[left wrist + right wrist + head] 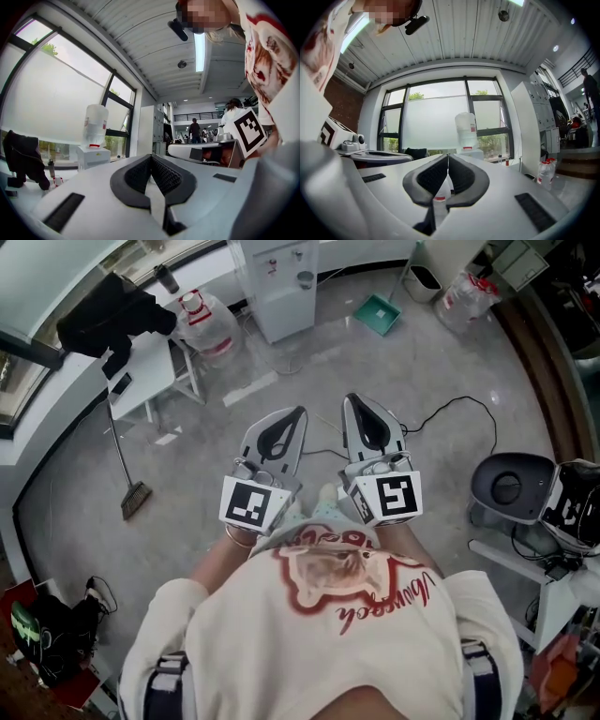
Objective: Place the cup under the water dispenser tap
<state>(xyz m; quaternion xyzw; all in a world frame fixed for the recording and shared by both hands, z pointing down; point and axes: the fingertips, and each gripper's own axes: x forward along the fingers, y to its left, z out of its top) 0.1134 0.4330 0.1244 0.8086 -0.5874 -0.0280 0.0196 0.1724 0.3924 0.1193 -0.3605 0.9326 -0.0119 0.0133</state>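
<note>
I keep my left gripper point(298, 413) and right gripper point(350, 401) clenched on nothing, side by side, well apart from the water dispenser point(281, 298) and pointing toward it. A small grey cup point(305, 279) sits against the dispenser's front.

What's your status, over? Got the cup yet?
Left gripper shut, empty. Right gripper shut, empty. Water dispenser ahead, across the floor. White strip lying between.

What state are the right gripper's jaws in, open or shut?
Shut: in its own view the right gripper has its jaws meeting at the tips, with nothing held between them.
</note>
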